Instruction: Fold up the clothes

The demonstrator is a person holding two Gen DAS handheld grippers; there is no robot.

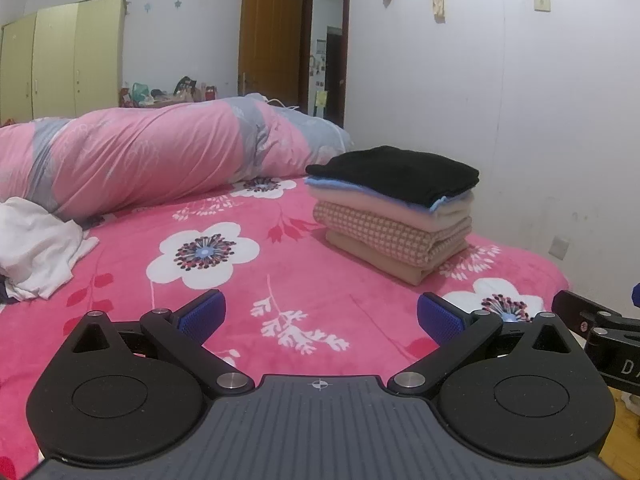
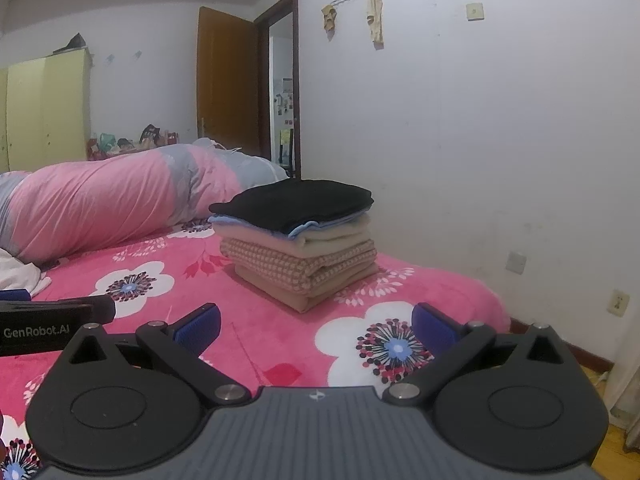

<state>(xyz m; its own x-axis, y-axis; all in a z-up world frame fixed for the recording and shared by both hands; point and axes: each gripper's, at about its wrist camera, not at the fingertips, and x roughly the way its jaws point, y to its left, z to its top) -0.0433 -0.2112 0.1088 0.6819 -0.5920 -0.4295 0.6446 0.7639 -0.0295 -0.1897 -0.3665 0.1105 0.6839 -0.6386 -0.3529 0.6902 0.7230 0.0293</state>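
A stack of folded clothes (image 1: 394, 210) (image 2: 298, 242) sits on the pink flowered bed, a black garment on top, then blue, cream, checked and tan layers. A crumpled white garment (image 1: 38, 246) (image 2: 18, 274) lies at the left edge of the bed. My left gripper (image 1: 320, 316) hovers open over the blanket, nothing between its blue pads, short of the stack. My right gripper (image 2: 316, 326) is likewise open and empty, just in front of the stack. The left gripper's body (image 2: 52, 326) shows at the left of the right wrist view.
A rolled pink and grey duvet (image 1: 160, 152) lies across the back of the bed (image 1: 304, 276). A white wall (image 1: 500, 120) runs along the right side. A wardrobe (image 1: 60, 64), a cluttered table and an open brown door (image 1: 272, 32) stand behind.
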